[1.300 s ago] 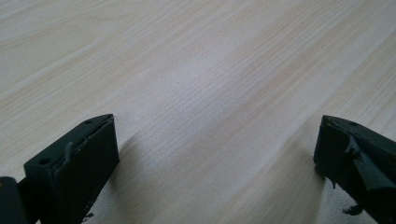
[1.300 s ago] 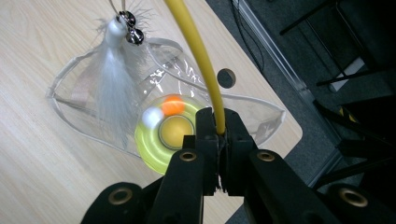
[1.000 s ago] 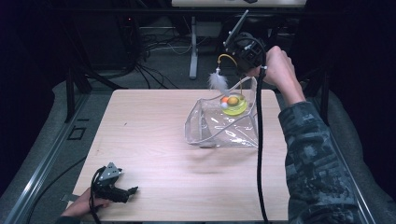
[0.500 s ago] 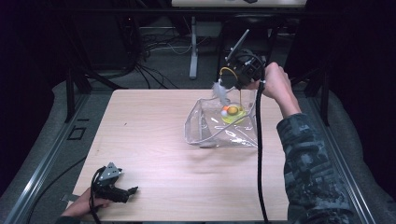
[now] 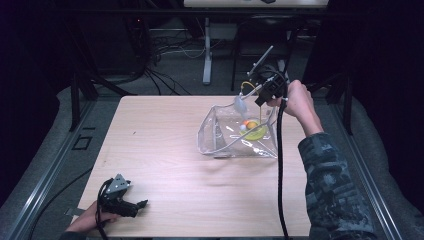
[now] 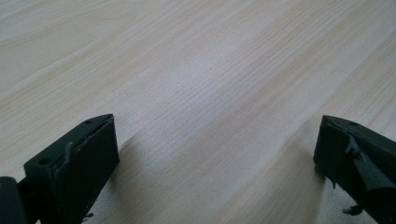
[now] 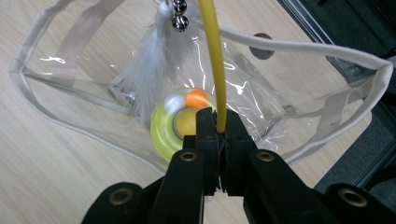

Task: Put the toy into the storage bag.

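The left gripper [image 5: 131,204] rests on the table [image 5: 165,150] with its jaws wide apart, nothing between them. The right gripper [image 7: 218,128] pinches a thin yellow wand [image 7: 214,56], its white feather [image 7: 148,70] dangling ahead into the clear bag [image 7: 299,98]. Looks light and bendy, so gripping the stick seems safest.

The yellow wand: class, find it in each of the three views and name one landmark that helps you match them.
High view: the yellow wand arcs by the right claw, above the clear bag, upper right of centre.
Left gripper view: bare wooden table between open jaws.
Right gripper view: wand rises from the shut jaws, top centre.
Shared landmark: the yellow ring toy inside the bag.
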Action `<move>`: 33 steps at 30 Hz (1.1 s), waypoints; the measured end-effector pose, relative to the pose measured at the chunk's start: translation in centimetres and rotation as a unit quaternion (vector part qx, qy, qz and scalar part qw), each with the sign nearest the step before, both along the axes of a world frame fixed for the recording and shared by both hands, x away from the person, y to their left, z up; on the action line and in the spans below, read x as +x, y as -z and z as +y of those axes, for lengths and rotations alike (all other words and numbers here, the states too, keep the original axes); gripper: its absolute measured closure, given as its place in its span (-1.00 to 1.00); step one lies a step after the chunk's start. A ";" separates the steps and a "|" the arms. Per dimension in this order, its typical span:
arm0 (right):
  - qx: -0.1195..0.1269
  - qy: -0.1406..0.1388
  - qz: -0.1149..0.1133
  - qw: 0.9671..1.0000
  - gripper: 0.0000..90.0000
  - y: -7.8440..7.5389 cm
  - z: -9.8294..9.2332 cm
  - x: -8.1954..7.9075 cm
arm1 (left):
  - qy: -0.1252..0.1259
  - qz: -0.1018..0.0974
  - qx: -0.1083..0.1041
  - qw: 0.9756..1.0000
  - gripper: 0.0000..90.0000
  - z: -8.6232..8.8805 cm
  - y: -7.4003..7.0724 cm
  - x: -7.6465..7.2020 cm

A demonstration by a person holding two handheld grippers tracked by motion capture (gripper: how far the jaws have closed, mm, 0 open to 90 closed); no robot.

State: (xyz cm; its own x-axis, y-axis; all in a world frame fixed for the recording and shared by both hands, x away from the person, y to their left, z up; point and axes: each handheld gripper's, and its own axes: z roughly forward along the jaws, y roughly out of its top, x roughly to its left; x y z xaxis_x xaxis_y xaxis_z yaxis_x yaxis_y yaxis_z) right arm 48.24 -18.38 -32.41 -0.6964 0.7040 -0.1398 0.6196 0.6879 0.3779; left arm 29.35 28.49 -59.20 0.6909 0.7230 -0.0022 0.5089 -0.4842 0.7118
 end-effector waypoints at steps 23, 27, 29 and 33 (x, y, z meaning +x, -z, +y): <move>0.007 0.025 0.017 1.000 0.96 3.5 -1.4 -0.5 | 0.000 0.000 0.000 1.000 -1.00 0.0 0.0 0.0; -0.006 0.029 0.019 0.999 0.96 3.9 -1.2 -0.5 | 0.000 0.000 0.000 1.000 -1.00 0.0 0.0 0.0; -0.009 0.033 0.023 0.999 0.96 4.1 -1.3 -0.4 | 0.000 0.000 0.000 1.000 -1.00 0.0 0.0 0.0; -0.008 0.038 0.023 0.999 0.96 4.5 -1.4 -0.4 | 0.000 0.000 0.000 1.000 -1.00 0.0 0.0 0.0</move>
State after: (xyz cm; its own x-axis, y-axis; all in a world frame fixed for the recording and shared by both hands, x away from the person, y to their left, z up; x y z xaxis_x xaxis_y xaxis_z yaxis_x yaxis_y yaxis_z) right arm 47.81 -19.77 -36.92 -0.6477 0.7523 -0.1205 0.6861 0.6446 0.3373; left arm 29.35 28.49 -59.20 0.6910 0.7228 -0.0020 0.5088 -0.4844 0.7117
